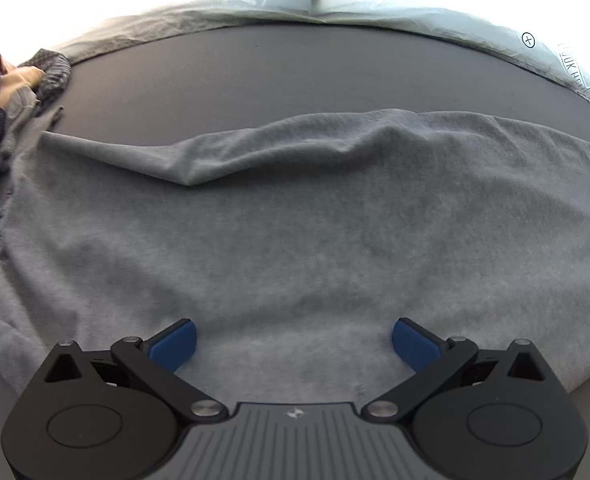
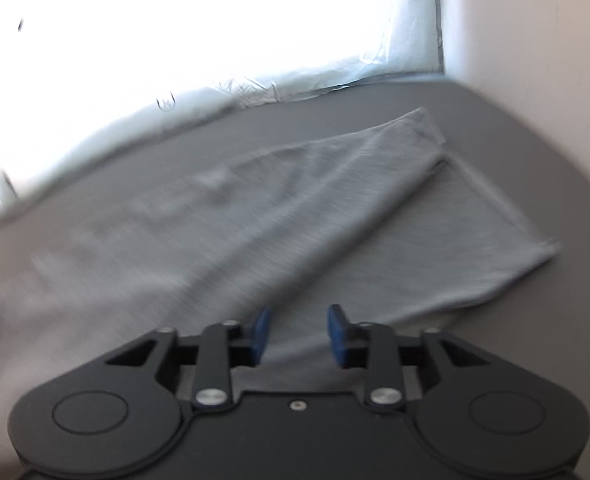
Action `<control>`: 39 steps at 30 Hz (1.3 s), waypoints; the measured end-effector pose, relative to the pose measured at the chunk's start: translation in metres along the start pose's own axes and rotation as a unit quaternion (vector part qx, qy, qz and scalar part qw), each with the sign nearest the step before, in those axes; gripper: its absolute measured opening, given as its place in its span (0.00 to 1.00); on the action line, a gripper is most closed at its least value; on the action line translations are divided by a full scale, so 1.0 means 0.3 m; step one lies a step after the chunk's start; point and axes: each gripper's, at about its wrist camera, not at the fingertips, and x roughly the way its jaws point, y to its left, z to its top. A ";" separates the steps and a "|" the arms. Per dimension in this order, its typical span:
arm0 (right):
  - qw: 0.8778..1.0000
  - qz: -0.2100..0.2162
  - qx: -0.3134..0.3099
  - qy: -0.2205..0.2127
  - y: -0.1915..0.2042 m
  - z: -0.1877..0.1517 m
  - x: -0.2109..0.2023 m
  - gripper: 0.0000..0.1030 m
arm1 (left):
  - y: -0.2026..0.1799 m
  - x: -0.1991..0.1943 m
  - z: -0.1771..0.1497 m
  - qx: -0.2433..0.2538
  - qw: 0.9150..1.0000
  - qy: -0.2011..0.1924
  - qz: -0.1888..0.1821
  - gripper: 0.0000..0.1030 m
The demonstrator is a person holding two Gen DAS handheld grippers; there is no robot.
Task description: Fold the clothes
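The grey garment is lying spread on the dark worktop, one edge already doubled over. It is looking soft, light and limp, so corners and hems are likely offering the surest hold. The left gripper is hovering over it, jaws spread wide and empty; the right gripper is showing parted jaws clasping nothing. A heap of other clothes is crowding the garment's far end, and pale plastic sheeting is bordering the worktop.
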 end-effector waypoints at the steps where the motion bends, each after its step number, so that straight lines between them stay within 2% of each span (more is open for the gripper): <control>1: 0.999 0.017 0.042 0.007 -0.007 0.005 0.020 0.34 | 0.019 -0.005 -0.011 -0.001 1.000 -0.001 0.003 1.00; 2: 0.996 0.034 0.086 0.014 -0.016 0.008 0.041 0.36 | 0.041 -0.008 -0.022 -0.003 1.000 -0.001 0.006 1.00; 3: 0.987 0.051 0.149 0.025 -0.040 -0.001 0.070 0.37 | 0.065 -0.011 -0.034 -0.009 1.000 0.000 0.007 1.00; 4: 0.973 0.077 0.216 0.031 -0.069 -0.026 0.093 0.40 | 0.091 -0.013 -0.045 -0.015 1.000 0.000 0.007 1.00; 6: 0.929 0.127 0.344 0.040 -0.126 -0.077 0.136 0.40 | 0.137 -0.019 -0.061 -0.029 1.000 0.001 0.008 1.00; 8: 0.894 0.163 0.415 0.039 -0.145 -0.125 0.152 0.45 | 0.182 -0.021 -0.076 -0.041 0.999 0.001 0.008 1.00; 9: 0.884 0.176 0.431 0.044 -0.142 -0.144 0.157 0.45 | 0.198 -0.019 -0.081 -0.045 0.999 0.002 0.007 1.00; 10: 0.879 0.186 0.435 0.051 -0.130 -0.159 0.159 0.45 | 0.213 -0.016 -0.087 -0.049 0.999 0.003 0.006 1.00; 16: 0.892 0.222 0.380 0.102 0.018 -0.227 0.130 0.54 | 0.238 -0.002 -0.101 -0.048 0.999 -0.002 -0.007 1.00; 21: 0.904 0.236 0.328 0.138 0.185 -0.279 0.105 0.56 | 0.231 -0.003 -0.110 -0.037 0.999 -0.014 -0.011 1.00; 22: 0.903 0.241 0.320 0.154 0.220 -0.283 0.108 0.61 | 0.230 -0.003 -0.114 -0.035 0.999 -0.016 -0.012 1.00; 24: 0.903 0.250 0.298 0.184 0.296 -0.293 0.116 0.63 | 0.230 -0.003 -0.118 -0.031 0.999 -0.020 -0.013 1.00; 25: 0.907 0.252 0.279 0.189 0.336 -0.297 0.115 0.63 | 0.231 -0.001 -0.117 -0.030 0.999 -0.021 -0.014 1.00; 28: 0.930 0.239 0.214 0.177 0.443 -0.298 0.095 0.63 | 0.228 0.000 -0.113 -0.026 0.999 -0.022 -0.016 1.00; 30: 0.938 0.228 0.193 0.178 0.479 -0.299 0.083 0.63 | 0.224 0.000 -0.111 -0.025 0.999 -0.022 -0.016 1.00; 36: 0.938 0.213 0.179 0.206 0.440 -0.300 0.042 0.59 | 0.217 0.000 -0.108 -0.026 0.999 -0.024 -0.014 1.00; 39: 0.930 0.219 0.204 0.214 0.422 -0.309 0.025 0.61 | 0.213 0.001 -0.107 -0.027 0.999 -0.026 -0.013 1.00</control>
